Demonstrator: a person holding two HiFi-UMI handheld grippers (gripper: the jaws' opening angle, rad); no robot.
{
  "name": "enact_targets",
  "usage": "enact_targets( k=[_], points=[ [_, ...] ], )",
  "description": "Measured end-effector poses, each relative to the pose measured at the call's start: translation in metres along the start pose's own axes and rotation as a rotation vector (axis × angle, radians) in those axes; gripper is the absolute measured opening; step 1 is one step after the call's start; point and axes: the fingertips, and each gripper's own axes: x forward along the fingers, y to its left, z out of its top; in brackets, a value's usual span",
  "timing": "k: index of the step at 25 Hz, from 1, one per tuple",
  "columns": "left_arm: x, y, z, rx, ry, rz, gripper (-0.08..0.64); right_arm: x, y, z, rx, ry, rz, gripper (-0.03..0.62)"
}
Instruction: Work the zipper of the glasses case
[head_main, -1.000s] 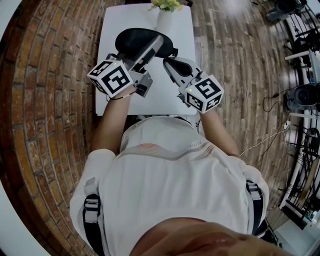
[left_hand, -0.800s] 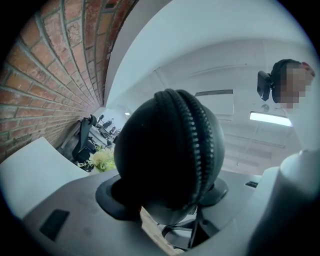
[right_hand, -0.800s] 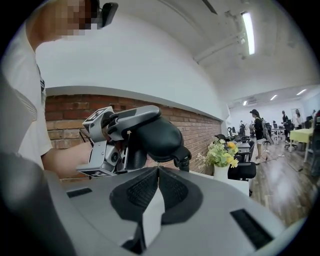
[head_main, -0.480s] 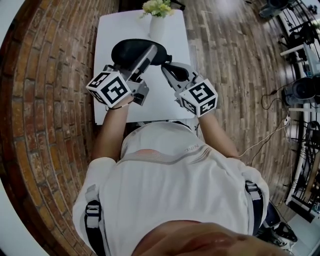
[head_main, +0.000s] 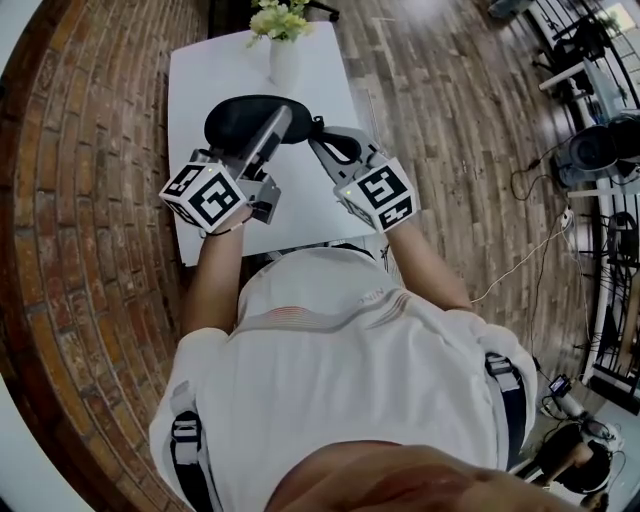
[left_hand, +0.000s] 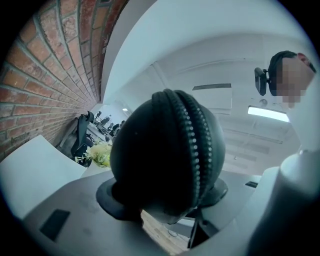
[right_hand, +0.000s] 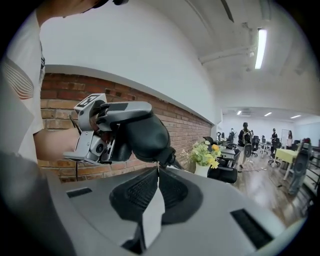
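Observation:
The black oval glasses case (head_main: 240, 118) is held above the white table (head_main: 195, 80). My left gripper (head_main: 262, 120) is clamped on its body, one long grey finger (head_main: 262, 142) lying across its top. In the left gripper view the case (left_hand: 150, 150) fills the space between the wide-set jaws, its zipper teeth (left_hand: 192, 135) running over the rounded end. My right gripper (head_main: 313, 131) meets the case's right end. In the right gripper view its jaws (right_hand: 159, 172) are shut on the small zipper pull (right_hand: 167, 161) at the tip of the case (right_hand: 142, 134).
A white vase of yellow flowers (head_main: 283, 55) stands at the table's far edge, just beyond the case. Brick surface lies to the left, wooden floor to the right with cables and equipment (head_main: 590, 150). Office chairs (right_hand: 227, 172) and distant people show behind.
The head view has swung, so everything sits further left in it. My right gripper has crept closer to the case's end and rolled a little. Both grips look unchanged.

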Motion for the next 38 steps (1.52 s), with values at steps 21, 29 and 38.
enact_targets(
  k=[21,29,38],
  points=[
    [-0.010,-0.027,-0.030,-0.126,0.372,-0.285,0.268,-0.028,0.014,0.019,-0.413,-0.064,0.070,0.061],
    [-0.018,-0.032,-0.045,-0.163,0.512,-0.351,0.268,-0.029,0.027,0.014,-0.502,-0.050,0.119,0.063],
    [-0.023,-0.037,-0.061,-0.069,0.674,-0.368,0.268,-0.024,0.034,0.010,-0.578,-0.019,0.135,0.063]
  ],
)
